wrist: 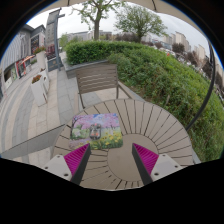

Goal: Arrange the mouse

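Note:
A rectangular mouse pad (pixel 97 130) with a flower picture lies on a round slatted wooden table (pixel 150 125), just ahead of the left finger. I cannot make out a mouse on the pad or anywhere else on the table. My gripper (pixel 111 163) hovers over the near part of the table. Its fingers are open and wide apart, with only bare table slats between the magenta pads (pixel 77 157). It holds nothing.
A wooden chair (pixel 97 78) stands just beyond the table. A green hedge (pixel 165 75) runs along the right. A white planter (pixel 38 88) stands on the paved terrace to the left. Trees and buildings lie far behind.

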Tool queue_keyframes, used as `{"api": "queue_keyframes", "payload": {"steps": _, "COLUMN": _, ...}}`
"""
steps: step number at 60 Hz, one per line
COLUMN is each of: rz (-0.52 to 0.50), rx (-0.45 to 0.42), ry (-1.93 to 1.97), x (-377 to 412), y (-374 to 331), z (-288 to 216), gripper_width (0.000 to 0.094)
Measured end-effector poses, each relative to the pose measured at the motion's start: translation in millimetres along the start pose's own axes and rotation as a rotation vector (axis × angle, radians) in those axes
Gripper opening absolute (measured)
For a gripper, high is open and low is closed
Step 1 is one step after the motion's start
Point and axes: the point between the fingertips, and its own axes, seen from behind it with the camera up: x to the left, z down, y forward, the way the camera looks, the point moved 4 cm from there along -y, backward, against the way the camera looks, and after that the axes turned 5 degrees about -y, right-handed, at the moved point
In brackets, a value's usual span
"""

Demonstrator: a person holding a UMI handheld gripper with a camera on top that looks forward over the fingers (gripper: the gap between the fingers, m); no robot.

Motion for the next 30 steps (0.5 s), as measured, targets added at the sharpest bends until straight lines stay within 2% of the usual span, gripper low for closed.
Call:
{"api": "queue_keyframes", "payload": {"steps": 14, "rz": -0.006, "rx": 0.066, "ry": -0.014, "x": -43.8, "y": -121.9, "z": 79.1, "gripper_width": 0.0860}}
{"api": "queue_keyframes", "payload": {"steps": 23, "rz": -0.059, "rx": 0.081, "ry": 0.011, "x": -52.9, "y": -151.0, "z": 116.9, "gripper_width": 0.0859}}
{"api": "queue_keyframes", "payload": {"steps": 30, "rz": -0.038, "rx": 0.077, "ry": -0.015, "x": -68.6, "y": -159.3, "z": 130.3, "gripper_width": 0.0860}}
